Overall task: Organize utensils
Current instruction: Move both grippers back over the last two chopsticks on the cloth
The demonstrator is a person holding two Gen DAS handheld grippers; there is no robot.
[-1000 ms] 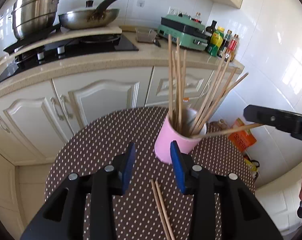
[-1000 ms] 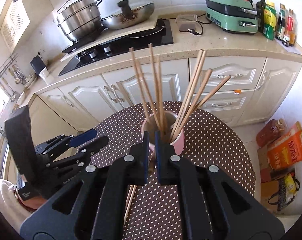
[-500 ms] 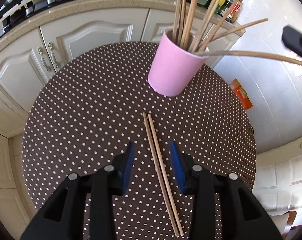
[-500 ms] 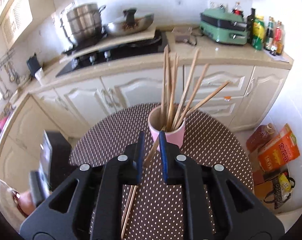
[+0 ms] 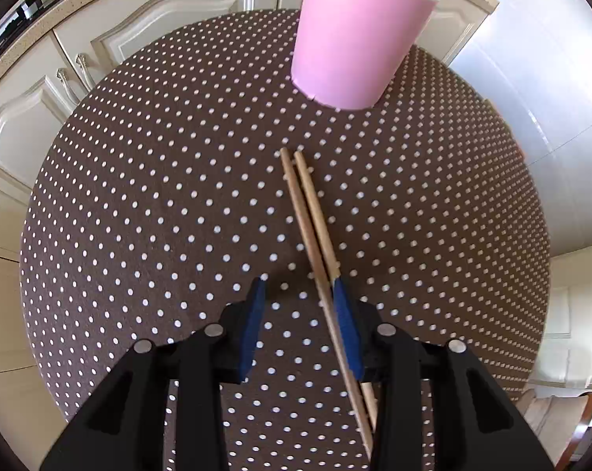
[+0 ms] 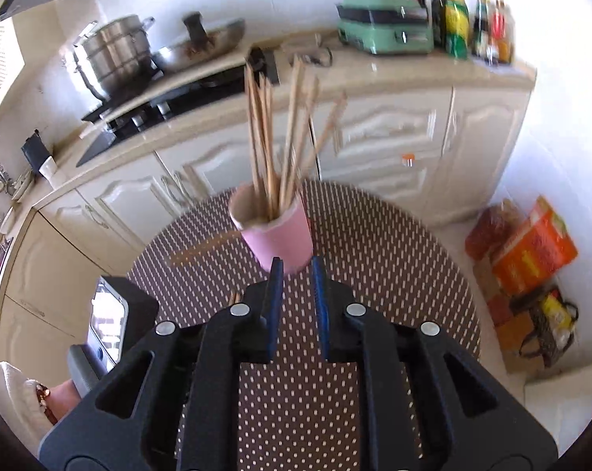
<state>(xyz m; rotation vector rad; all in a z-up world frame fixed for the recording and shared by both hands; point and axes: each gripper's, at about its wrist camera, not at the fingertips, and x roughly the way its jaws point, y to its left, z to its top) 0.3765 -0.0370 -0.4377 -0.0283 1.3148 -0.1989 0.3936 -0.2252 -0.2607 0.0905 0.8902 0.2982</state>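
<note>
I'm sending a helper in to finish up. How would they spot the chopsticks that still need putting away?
Find the round polka-dot table in front of the kitchen cabinets, with a pink cup full of chopsticks. In front of the cup, two chopsticks lie flat, side by side on the cloth. All the others stand in the cup.

The left gripper (image 5: 297, 286) has dropped from beside the pink cup (image 5: 354, 35) to just over the pair of chopsticks (image 5: 315, 231) on the dotted tablecloth (image 5: 158, 196), which now run between its parted blue pads. The right gripper (image 6: 297, 265) has just been opening, let go its chopstick, and holds nothing.
</note>
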